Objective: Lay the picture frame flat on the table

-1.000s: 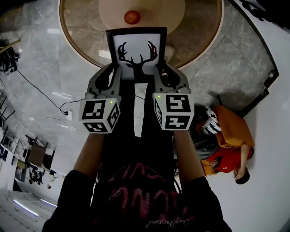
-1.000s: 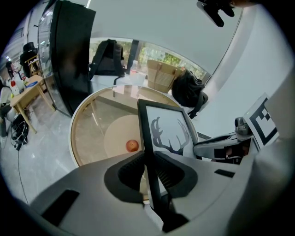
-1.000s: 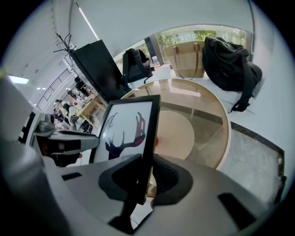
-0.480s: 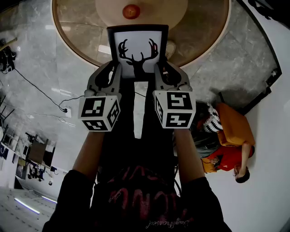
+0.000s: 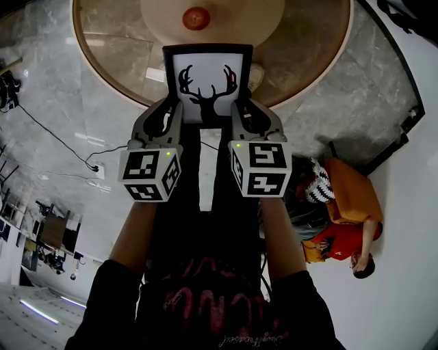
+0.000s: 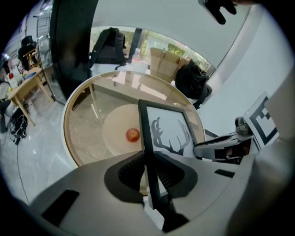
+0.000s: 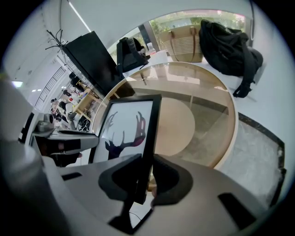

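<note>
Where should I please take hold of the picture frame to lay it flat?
Grip the picture frame on its side rails near the bottom, from below, as the left gripper and right gripper do: the slim edges fit between fingers, and two holds control tilt.

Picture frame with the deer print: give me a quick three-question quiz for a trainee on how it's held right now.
1. True or false: the picture frame lies flat on the round table.
2. How many grippers clamp the frame? A none, B one, C two.
3. What colour is the small round thing on the table beyond the frame?
Key: 1 false, it is held up in the grippers. 2 C, the left gripper and the right gripper are each shut on a side edge. 3 red.
</note>
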The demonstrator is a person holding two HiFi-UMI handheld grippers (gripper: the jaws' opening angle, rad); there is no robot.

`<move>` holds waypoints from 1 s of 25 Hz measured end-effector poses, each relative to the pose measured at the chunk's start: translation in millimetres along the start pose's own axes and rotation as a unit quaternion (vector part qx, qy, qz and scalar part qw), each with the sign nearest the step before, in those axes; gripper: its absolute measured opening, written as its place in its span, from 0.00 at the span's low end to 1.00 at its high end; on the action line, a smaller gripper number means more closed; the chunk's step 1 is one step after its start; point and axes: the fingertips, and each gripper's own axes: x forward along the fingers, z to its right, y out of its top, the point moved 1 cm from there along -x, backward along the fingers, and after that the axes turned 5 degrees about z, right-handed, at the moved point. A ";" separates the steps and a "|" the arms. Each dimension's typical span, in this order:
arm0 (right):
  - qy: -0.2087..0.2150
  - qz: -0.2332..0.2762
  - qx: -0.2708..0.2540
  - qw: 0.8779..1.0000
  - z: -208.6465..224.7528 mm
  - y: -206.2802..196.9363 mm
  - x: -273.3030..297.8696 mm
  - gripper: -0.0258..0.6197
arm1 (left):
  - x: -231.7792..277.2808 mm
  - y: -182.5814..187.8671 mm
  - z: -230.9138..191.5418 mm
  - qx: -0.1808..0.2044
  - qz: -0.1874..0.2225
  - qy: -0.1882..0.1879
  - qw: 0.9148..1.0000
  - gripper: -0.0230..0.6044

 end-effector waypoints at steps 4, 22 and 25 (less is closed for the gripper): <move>0.001 -0.006 0.000 1.000 0.5 -3.6 4.5 0.17 | 3.8 -5.7 -2.2 0.000 -0.006 0.002 1.000 0.15; 0.000 -0.036 0.011 0.999 2.1 -26.3 26.0 0.17 | 23.6 -30.2 -13.6 -0.003 -0.031 0.006 0.999 0.15; -0.001 -0.038 0.011 0.999 3.0 -26.9 26.0 0.17 | 24.1 -30.3 -12.8 -0.002 -0.031 0.005 0.999 0.15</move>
